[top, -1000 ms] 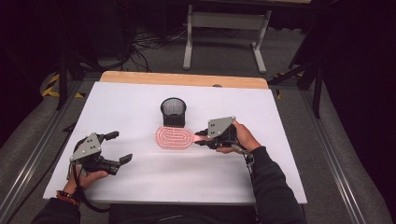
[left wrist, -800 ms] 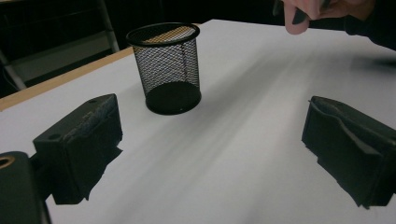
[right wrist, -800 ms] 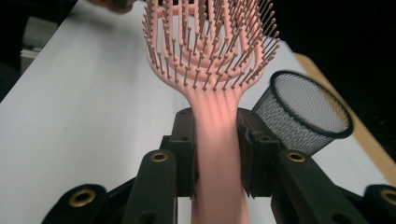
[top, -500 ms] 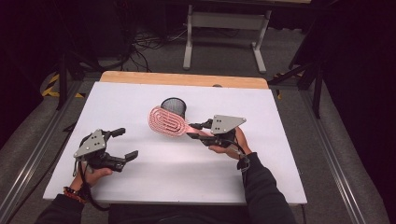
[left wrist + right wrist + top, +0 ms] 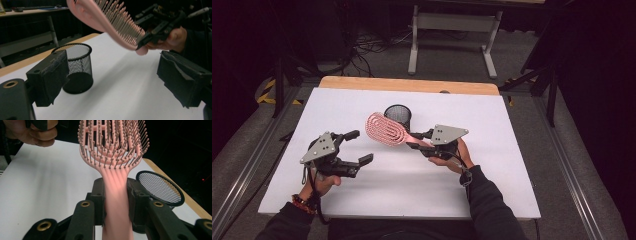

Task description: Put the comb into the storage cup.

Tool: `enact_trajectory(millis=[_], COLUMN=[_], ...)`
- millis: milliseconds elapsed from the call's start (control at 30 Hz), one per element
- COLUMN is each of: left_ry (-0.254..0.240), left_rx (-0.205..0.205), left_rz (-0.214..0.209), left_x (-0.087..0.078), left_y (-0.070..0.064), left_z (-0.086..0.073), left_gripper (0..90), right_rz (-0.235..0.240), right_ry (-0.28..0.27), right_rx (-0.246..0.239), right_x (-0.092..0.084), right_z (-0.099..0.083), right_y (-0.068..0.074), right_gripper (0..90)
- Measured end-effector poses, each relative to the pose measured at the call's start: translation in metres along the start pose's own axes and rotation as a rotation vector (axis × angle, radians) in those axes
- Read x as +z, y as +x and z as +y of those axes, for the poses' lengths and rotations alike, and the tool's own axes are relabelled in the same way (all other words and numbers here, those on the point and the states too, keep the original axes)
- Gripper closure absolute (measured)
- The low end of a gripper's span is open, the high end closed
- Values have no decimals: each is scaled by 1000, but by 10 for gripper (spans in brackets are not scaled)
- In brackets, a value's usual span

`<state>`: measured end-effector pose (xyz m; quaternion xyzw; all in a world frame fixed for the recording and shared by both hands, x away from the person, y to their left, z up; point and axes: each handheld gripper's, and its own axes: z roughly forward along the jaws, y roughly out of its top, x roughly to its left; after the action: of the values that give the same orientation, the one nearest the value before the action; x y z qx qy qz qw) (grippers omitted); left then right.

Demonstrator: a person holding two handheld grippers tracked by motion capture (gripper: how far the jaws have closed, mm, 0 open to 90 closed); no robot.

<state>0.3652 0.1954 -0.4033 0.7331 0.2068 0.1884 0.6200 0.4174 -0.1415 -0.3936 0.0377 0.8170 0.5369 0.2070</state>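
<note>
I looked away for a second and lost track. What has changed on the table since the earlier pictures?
The right hand-held gripper, shut on the handle, has lifted the pink hairbrush off the white table and tilted its head up beside the black mesh cup. The left hand-held gripper has risen a little, its empty jaws just closing slightly. The cup stayed put.

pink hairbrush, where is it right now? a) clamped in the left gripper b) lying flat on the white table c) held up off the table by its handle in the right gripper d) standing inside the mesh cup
c: the right gripper is shut on the handle of the pink hairbrush, whose head is lifted above the table beside the mesh cup, while the left gripper stands open, nothing between its jaws.
</note>
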Motion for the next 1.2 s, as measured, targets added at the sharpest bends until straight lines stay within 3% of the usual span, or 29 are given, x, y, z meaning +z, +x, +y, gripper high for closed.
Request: enact_trajectory(millis=[100, 233, 367, 667, 833, 1033, 1200], left_ry=[13, 14, 18, -73, -152, -175, -204], left_rx=[-21, -39, -57, -107, -186, -207, -225], left_rz=[33, 24, 46, 106, 149, 166, 153], left_x=[11, 26, 40, 52, 53, 56, 59], left_y=[-2, -6, -10, -16, -13, -11, -9], left_z=[6, 9, 12, 18, 19, 20, 22], left_gripper=[113, 114, 132, 190, 356, 411, 539], right_rz=[-23, -44, -60, -118, -189, -217, -257], right_ry=[-8, -17, -18, -18, -21, -30, -24], right_rx=[13, 24, 32, 15, -1, 13, 12], right_x=[0, 1, 3, 10, 16, 21, 22], right_z=[-2, -6, -8, -8, -9, -10, -12], right_y=[0, 1, 3, 12, 20, 23, 24], right_gripper=[698, 698, 698, 698, 697, 697, 697])
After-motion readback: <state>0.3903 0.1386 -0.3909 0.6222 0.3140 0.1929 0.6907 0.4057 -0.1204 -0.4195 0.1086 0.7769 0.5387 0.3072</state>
